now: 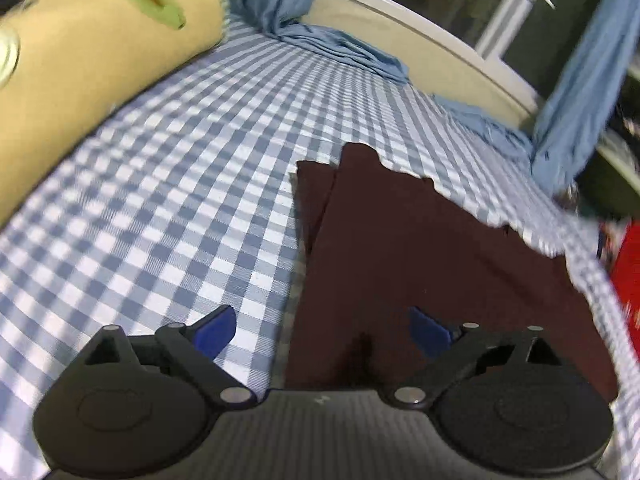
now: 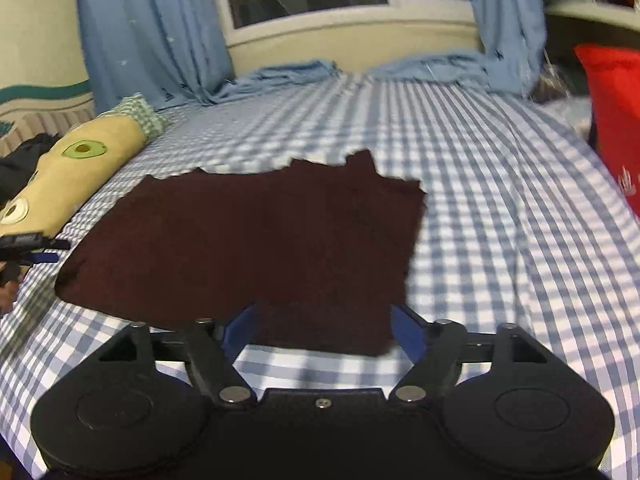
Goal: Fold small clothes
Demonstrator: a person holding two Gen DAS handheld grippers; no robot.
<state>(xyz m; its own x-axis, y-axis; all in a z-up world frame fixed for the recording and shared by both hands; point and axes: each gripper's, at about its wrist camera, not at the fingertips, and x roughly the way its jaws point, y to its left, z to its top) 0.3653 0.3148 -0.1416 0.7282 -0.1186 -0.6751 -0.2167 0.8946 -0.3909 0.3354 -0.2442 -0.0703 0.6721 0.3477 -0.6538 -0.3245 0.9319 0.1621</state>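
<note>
**Jaws apart, fold laid down**

Both jaws stand apart: left gripper (image 1: 322,330) and right gripper (image 2: 320,326) grip nothing. The dark maroon garment (image 2: 248,236) lies flat, folded over, on the checked bed (image 2: 500,208). Next likely: regrasp an edge for another fold.

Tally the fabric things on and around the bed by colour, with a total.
Dark maroon: 1, the folded garment
Tan: 1, the avocado-print pillow
Red: 1, the cushion
Light blue: 2, the curtains
Blue-and-white check: 1, the bedsheet
Total: 6
</note>
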